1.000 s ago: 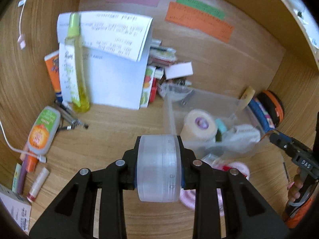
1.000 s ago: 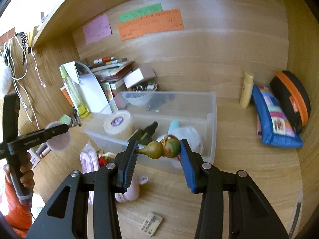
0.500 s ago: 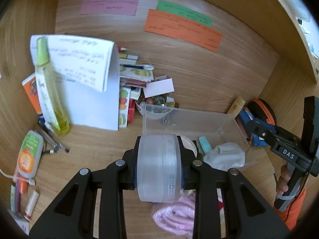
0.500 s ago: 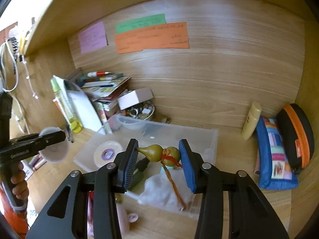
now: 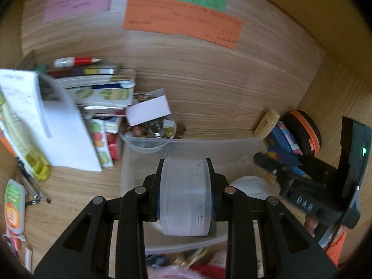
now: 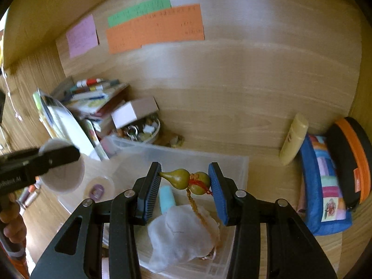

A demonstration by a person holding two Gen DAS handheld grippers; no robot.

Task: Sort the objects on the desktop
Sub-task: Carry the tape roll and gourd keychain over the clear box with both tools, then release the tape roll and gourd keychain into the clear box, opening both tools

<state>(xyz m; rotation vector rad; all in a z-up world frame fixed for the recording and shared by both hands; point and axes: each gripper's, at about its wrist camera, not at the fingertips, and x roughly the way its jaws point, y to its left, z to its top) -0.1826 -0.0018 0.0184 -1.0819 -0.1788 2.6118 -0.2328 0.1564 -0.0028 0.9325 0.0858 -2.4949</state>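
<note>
From the left wrist view, the left tool (image 5: 186,196) is clamped on a cloudy white tape roll (image 5: 186,197). The roll stands on its edge between the two pads, with its flat sides pressed by them. The clear plastic box (image 5: 144,160) lies right under and just past the roll, so the roll only needs to go down to land inside. A white crumpled cloth (image 5: 251,184) sits in the box to the right of the roll. The right tool (image 5: 274,167) shows at the right side, over the same box. A pile of books (image 5: 100,88) and a small bowl of bits (image 5: 151,134) sit behind the box on the wooden surface (image 5: 69,193). From the right wrist view, the right tool (image 6: 184,181) is clamped on a small green gourd charm (image 6: 186,181). The gourd lies sideways, its thin tip on the left pad and its fat end on the right pad. An orange tassel (image 6: 197,209) hangs down from it onto the cloth (image 6: 181,232). The clear plastic box (image 6: 237,162) is right below, so this charm is also over the place I think it should go. The left tool (image 6: 55,158) with its roll shows at the left, over the near left corner of the box. Both hands look about equally near the box.
</note>
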